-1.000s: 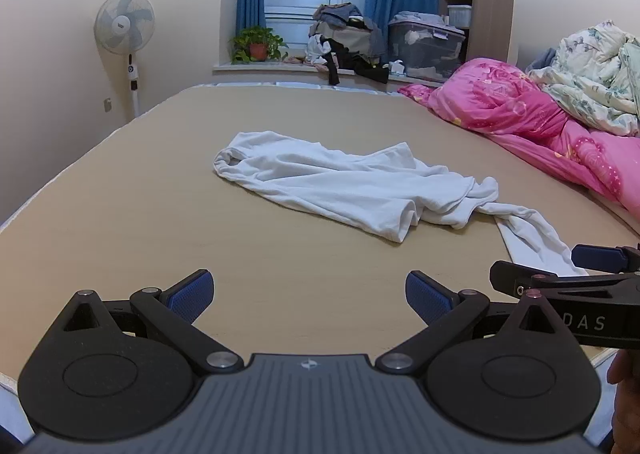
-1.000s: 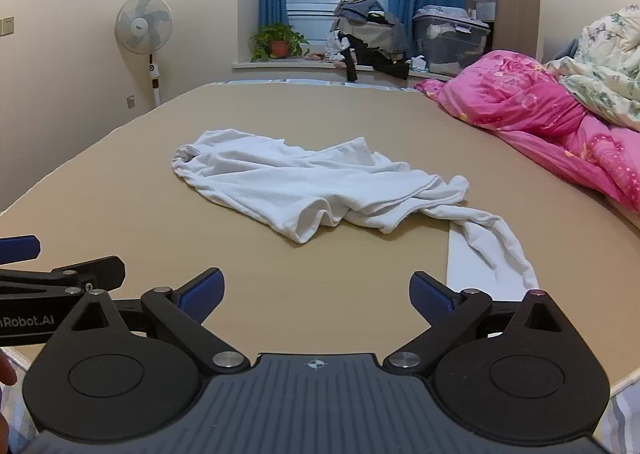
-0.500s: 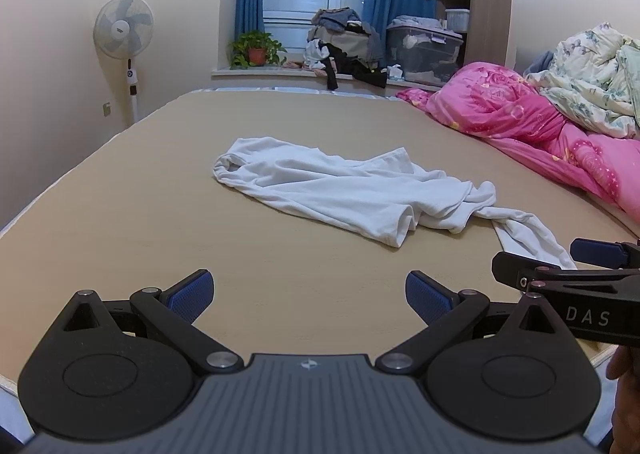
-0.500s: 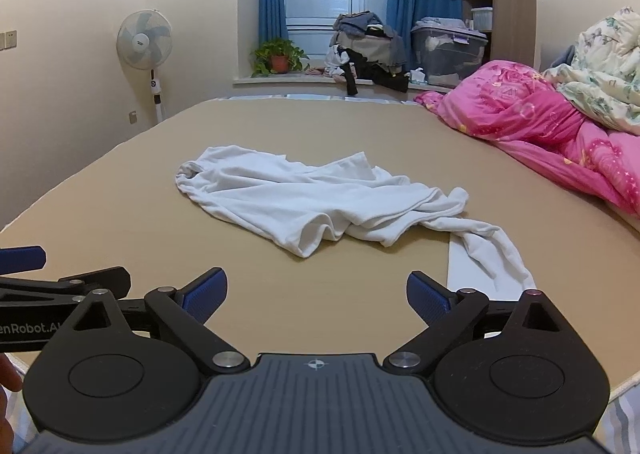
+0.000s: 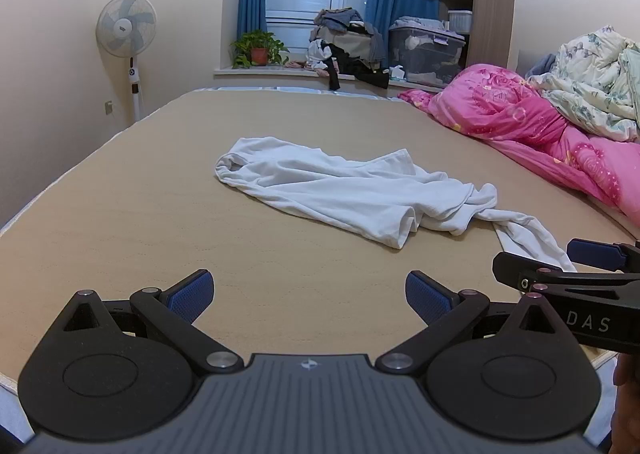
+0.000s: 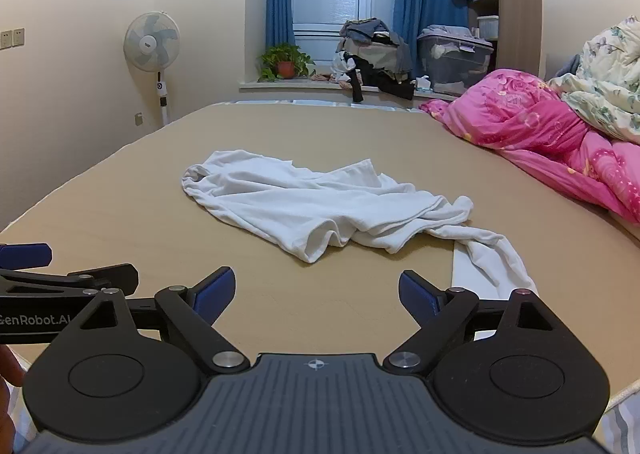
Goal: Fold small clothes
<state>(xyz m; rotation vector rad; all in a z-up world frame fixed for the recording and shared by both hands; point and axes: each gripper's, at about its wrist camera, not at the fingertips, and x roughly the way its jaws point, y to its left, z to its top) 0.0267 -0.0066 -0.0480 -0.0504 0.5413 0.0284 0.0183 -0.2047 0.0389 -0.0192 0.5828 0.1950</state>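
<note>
The shirt (image 5: pixel 352 197) lay crumpled in the middle of the bed (image 5: pixel 120 221), white, unfolded, with one twisted end trailing toward the near right edge, where it lay over a white strip at that edge. Nothing lay on the tan cover between it and the near edge.

Going left to right: a fan (image 5: pixel 126 27) stood on the floor off the bed's far left corner. A plant (image 5: pixel 258 49) sat on the sill beyond the far edge, then a heap of clothes (image 5: pixel 348 41) and a lidded bin (image 5: pixel 426 49). A pink quilt (image 5: pixel 532 121) was bunched along the right edge, with a floral quilt (image 5: pixel 596 85) piled on it; both lay well apart from the shirt.

The left gripper (image 5: pixel 307 300) hung over the near edge, jaws spread wide and holding nothing. The right gripper (image 6: pixel 316 296) hung just beside it, to its right, jaws likewise wide and holding nothing. Neither touched the shirt.
</note>
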